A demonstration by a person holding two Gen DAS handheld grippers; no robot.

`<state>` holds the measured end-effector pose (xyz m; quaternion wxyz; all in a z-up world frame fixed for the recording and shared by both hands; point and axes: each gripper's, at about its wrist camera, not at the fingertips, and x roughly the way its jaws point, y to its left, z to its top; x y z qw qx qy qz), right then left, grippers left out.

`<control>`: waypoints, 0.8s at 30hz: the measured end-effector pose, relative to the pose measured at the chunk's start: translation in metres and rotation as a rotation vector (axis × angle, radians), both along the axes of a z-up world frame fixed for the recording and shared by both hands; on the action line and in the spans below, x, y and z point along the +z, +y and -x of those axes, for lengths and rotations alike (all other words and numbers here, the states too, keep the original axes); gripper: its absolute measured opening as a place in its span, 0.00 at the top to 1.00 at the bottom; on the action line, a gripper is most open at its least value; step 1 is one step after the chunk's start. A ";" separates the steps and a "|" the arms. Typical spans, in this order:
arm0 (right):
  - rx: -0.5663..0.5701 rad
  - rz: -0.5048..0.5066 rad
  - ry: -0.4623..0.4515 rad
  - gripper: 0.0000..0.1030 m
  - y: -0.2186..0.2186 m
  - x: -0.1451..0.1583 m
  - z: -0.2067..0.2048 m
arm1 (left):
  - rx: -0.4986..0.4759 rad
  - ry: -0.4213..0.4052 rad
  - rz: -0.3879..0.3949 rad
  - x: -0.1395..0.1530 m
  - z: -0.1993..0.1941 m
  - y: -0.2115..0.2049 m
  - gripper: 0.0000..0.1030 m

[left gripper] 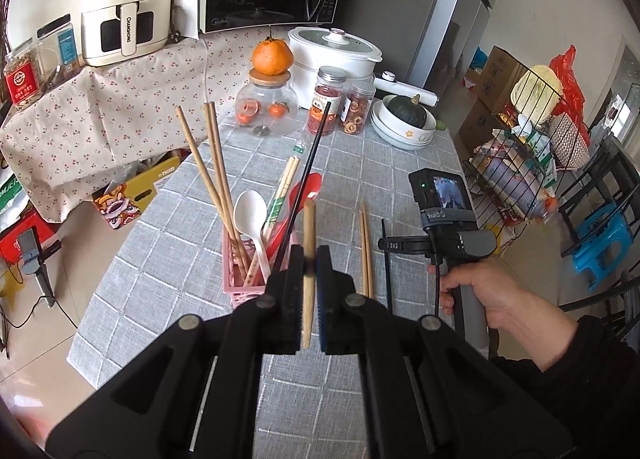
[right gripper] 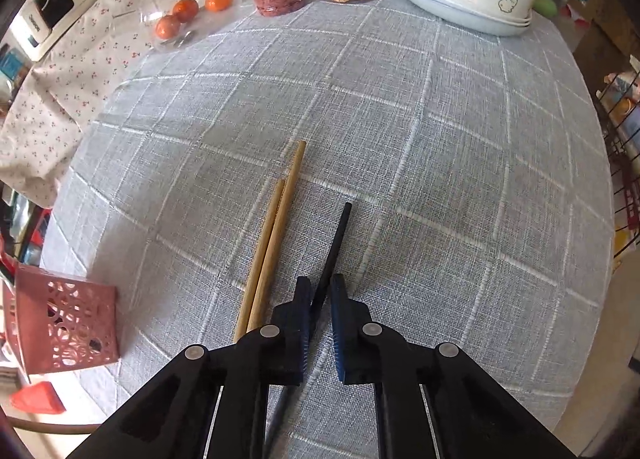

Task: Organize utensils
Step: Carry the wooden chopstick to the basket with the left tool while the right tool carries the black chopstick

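My left gripper [left gripper: 309, 255] is shut on a wooden chopstick [left gripper: 308, 259] and holds it just right of the pink utensil basket [left gripper: 240, 291]. The basket holds wooden chopsticks, a white spoon [left gripper: 250, 211], a red spoon [left gripper: 308, 187] and a black chopstick [left gripper: 310, 175]. Two wooden chopsticks [right gripper: 276, 235] lie on the grey tablecloth [right gripper: 440, 179]; they also show in the left wrist view [left gripper: 366, 255]. My right gripper [right gripper: 321, 283] is low over the table, its jaws a little apart around a black chopstick [right gripper: 338, 239]. The basket [right gripper: 68, 323] stands at its left.
At the back of the table stand a glass jar [left gripper: 266, 107] with an orange on top, two snack jars [left gripper: 330, 99], stacked bowls [left gripper: 404, 127] with a squash, and a white cooker [left gripper: 332, 55]. A wire rack [left gripper: 520, 147] stands right of the table.
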<state>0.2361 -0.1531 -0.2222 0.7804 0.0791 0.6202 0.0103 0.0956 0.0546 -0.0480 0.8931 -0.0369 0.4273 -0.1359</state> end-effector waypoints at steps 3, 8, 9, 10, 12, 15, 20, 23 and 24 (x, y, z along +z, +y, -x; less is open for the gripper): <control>-0.044 -0.065 0.007 0.95 -0.019 0.002 0.006 | 0.000 0.011 -0.003 -0.003 0.001 -0.001 0.94; -0.042 -0.074 -0.055 0.95 -0.029 0.031 0.023 | -0.005 0.010 -0.013 -0.003 0.002 -0.004 0.94; -0.037 -0.080 -0.078 0.95 -0.031 0.039 0.028 | -0.004 0.009 -0.013 -0.002 0.003 -0.004 0.94; -0.033 -0.086 -0.100 0.95 -0.033 0.047 0.032 | -0.001 0.007 -0.010 -0.002 0.003 -0.003 0.94; -0.027 -0.097 -0.143 0.95 -0.034 0.062 0.039 | 0.008 0.002 -0.003 0.000 0.004 -0.001 0.94; -0.018 -0.120 -0.220 0.95 -0.036 0.088 0.055 | 0.022 -0.018 0.005 0.005 0.007 0.003 0.94; 0.003 -0.177 -0.365 0.95 -0.039 0.131 0.081 | 0.042 -0.057 0.031 0.017 0.012 0.011 0.94; 0.026 -0.176 -0.456 0.95 -0.035 0.155 0.096 | 0.047 -0.094 0.052 0.027 0.016 0.014 0.94; 0.034 -0.173 -0.488 0.95 -0.034 0.163 0.102 | 0.051 -0.107 0.062 0.031 0.017 0.014 0.94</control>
